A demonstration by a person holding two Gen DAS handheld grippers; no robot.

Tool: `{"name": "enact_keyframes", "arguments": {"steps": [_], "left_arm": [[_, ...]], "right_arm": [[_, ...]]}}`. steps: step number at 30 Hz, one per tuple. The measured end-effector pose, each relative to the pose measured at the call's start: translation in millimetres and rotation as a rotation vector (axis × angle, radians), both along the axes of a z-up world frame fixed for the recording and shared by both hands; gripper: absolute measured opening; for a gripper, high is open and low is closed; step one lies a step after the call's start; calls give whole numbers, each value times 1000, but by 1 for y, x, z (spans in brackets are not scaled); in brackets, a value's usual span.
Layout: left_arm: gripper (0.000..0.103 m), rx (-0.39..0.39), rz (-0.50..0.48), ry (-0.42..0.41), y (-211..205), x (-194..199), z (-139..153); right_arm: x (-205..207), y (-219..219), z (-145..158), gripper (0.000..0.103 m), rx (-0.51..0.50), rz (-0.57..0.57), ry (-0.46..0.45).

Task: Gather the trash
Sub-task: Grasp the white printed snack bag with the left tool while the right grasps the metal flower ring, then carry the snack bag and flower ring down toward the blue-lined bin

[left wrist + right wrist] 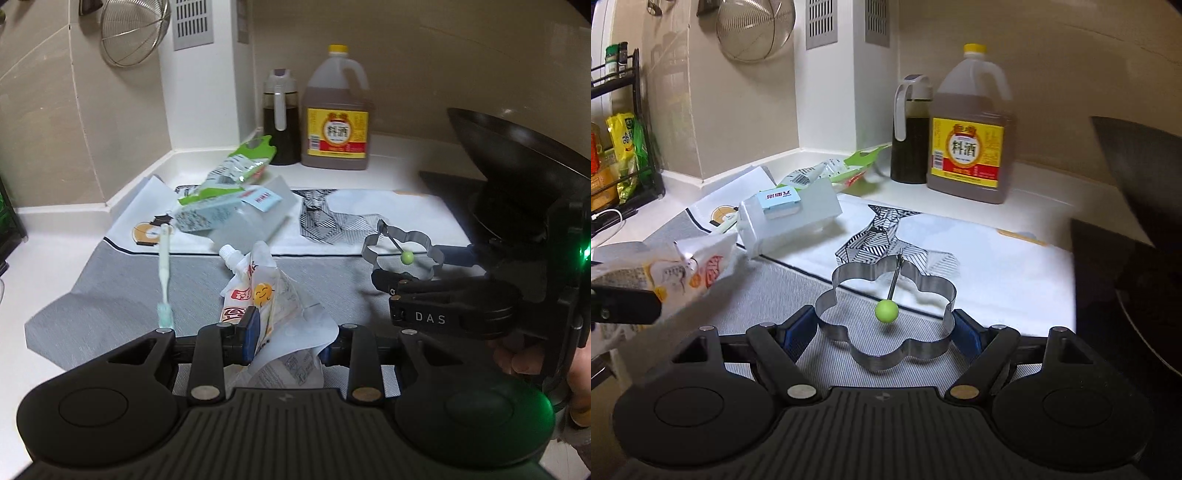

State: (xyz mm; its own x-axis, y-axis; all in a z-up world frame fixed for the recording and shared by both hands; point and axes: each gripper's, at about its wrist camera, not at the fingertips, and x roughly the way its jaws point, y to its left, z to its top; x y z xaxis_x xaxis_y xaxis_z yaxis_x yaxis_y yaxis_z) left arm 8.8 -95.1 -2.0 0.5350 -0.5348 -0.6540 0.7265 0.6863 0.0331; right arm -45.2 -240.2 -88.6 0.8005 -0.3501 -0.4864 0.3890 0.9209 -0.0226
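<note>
My left gripper (286, 339) is shut on a crumpled white spout pouch (258, 288) with a yellow smiley face, held just above the grey mat. The right wrist view shows that pouch (683, 273) at the left edge. My right gripper (884, 332) is shut on a flower-shaped metal ring (897, 356) with a green ball handle, its blue pads pressing on both sides. The ring (402, 240) also appears at the right of the left wrist view. On the mat lie a pale toothbrush (164, 266), a white box (236, 214) and a green-and-white packet (236, 170).
A printed cloth mat (388, 206) covers the white counter. A brown jug with a yellow label (338, 122) and a dark sauce bottle (280, 118) stand at the back wall. A black wok (517, 166) sits to the right. A rack of packets (624, 147) stands far left.
</note>
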Motion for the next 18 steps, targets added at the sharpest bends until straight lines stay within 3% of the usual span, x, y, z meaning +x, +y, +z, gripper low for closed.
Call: {"name": "enact_keyframes", "arguments": {"steps": [18], "left_arm": [[35, 10, 23, -52, 45, -66, 6]], "right_arm": [[-77, 60, 22, 80, -37, 106, -65]]}}
